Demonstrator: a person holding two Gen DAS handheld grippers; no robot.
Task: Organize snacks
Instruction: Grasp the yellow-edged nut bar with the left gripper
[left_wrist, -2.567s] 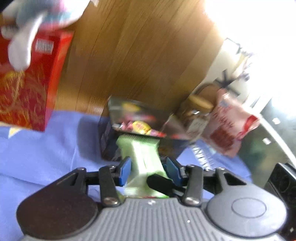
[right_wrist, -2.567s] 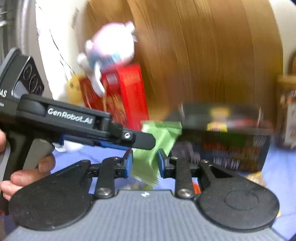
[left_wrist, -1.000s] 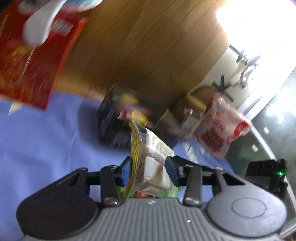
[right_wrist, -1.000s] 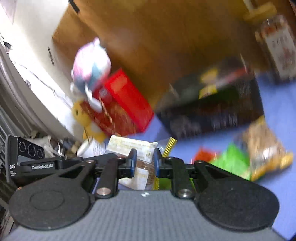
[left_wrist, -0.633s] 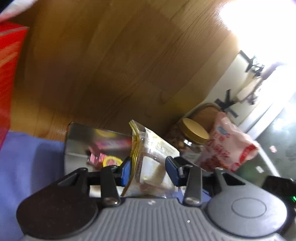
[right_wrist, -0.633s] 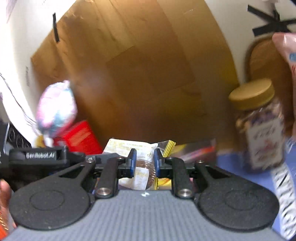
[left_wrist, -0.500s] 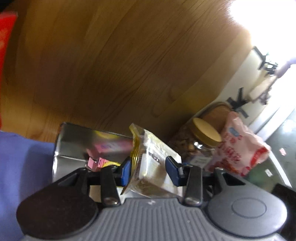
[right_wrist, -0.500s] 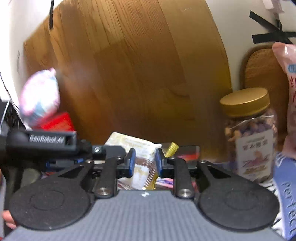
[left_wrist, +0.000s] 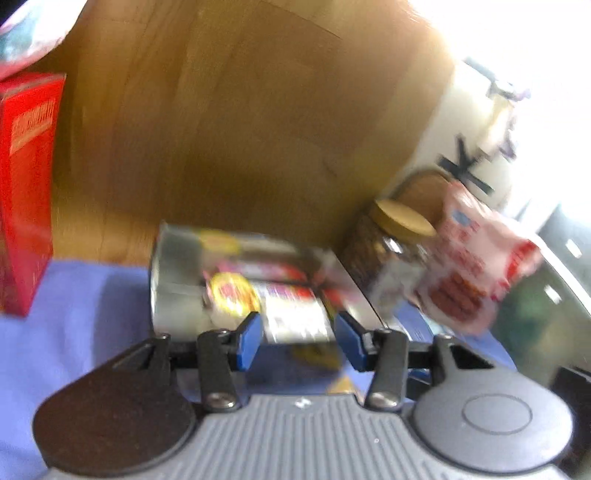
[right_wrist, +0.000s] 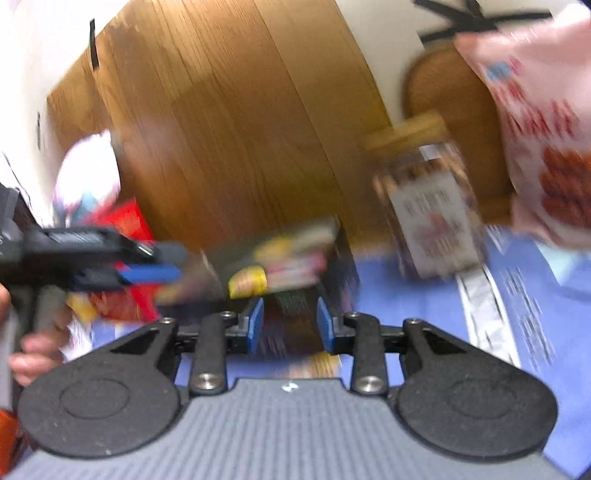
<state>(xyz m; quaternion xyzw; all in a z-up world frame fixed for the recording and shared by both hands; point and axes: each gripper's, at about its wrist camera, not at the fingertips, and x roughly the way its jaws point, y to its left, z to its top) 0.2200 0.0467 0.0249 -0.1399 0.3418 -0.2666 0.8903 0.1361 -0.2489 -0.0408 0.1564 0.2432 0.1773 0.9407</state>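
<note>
Both pictures are smeared by motion, so fine print and small shapes cannot be read. The left gripper (left_wrist: 298, 339) hangs just in front of an open, dark snack box (left_wrist: 173, 280) that stands on a blue cloth (left_wrist: 74, 325); its blue pads (left_wrist: 249, 338) stand apart with nothing pressed between them, and its jaws have just been opening. Behind the gap lies a white-labelled snack packet (left_wrist: 291, 310) inside the box, next to a packet with a round yellow mark (left_wrist: 232, 291). The right gripper (right_wrist: 290, 325) also points at the box (right_wrist: 340, 258) from the near side, its jaws likewise parted and empty, having just been opening; only the box's dark front wall shows through the gap. In the right wrist view the left gripper (right_wrist: 147, 262) reaches in from the left over the box's rim, held by a hand (right_wrist: 33, 350). To the right of the box stands a jar (left_wrist: 391, 254) with a gold lid, and just beside that a pink and white bag (left_wrist: 476, 266) leans upright. A red carton (left_wrist: 26, 192) stands at the far left on the cloth, well apart from the box, with a pale soft toy (right_wrist: 88, 173) above it. A wooden board (left_wrist: 240, 129) rises behind everything.
</note>
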